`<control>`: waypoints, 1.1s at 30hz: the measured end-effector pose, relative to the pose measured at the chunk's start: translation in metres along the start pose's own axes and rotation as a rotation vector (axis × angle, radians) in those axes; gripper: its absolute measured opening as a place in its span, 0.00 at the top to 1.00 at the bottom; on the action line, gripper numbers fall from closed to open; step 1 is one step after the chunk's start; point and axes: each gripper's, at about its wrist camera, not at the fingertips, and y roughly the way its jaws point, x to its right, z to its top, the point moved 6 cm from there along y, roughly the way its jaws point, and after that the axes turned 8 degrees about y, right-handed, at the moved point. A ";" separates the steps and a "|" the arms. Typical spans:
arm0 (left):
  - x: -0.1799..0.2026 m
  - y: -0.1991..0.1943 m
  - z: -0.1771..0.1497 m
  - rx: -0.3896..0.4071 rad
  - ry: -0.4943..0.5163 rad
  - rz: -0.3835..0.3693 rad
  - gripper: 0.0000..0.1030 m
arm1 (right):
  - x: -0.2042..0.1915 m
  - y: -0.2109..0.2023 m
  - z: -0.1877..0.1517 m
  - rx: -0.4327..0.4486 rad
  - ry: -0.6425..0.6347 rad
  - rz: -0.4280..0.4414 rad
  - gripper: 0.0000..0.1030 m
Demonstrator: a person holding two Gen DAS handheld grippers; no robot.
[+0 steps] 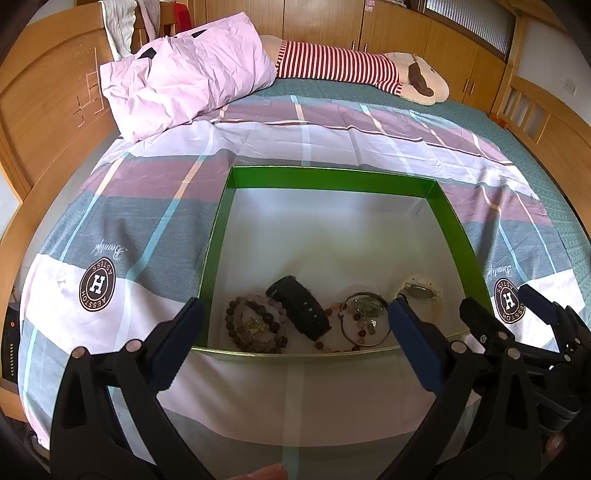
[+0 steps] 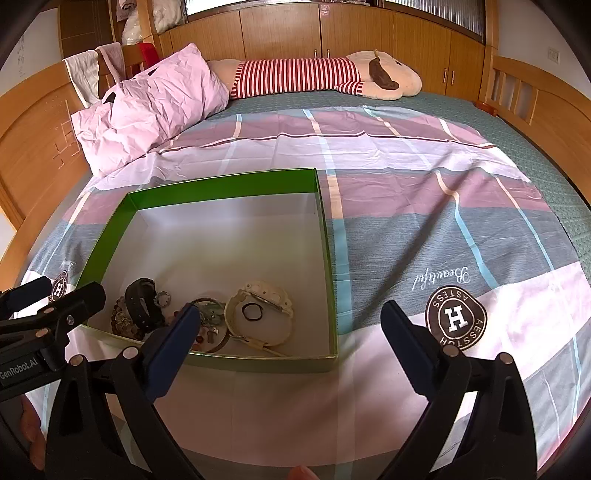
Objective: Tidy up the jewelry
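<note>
A green box (image 1: 332, 176) with a white floor lies on the bed; it also shows in the right wrist view (image 2: 221, 186). Along its near side lie a bead bracelet (image 1: 255, 326), a black watch (image 1: 301, 308), a metal bangle with charms (image 1: 364, 319) and a cream watch (image 1: 421, 295). The cream watch (image 2: 260, 314) and the black watch (image 2: 142, 299) show in the right wrist view too. My left gripper (image 1: 295, 317) is open and empty, just before the box's near wall. My right gripper (image 2: 288, 321) is open and empty, over the box's near right corner.
The plaid bedsheet (image 2: 424, 221) covers the bed around the box. A pink pillow (image 1: 184, 77) and a striped plush toy (image 1: 351, 70) lie at the far side. Wooden bed frame (image 1: 40, 110) and cabinets (image 2: 332, 33) surround the bed.
</note>
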 end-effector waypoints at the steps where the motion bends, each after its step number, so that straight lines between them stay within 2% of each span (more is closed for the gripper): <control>1: 0.000 0.000 0.000 -0.001 -0.001 0.000 0.02 | 0.000 0.000 -0.001 0.000 0.001 0.000 0.05; 33: -0.001 0.003 -0.004 -0.014 0.009 -0.004 0.02 | 0.006 0.001 -0.002 -0.001 -0.007 -0.012 0.05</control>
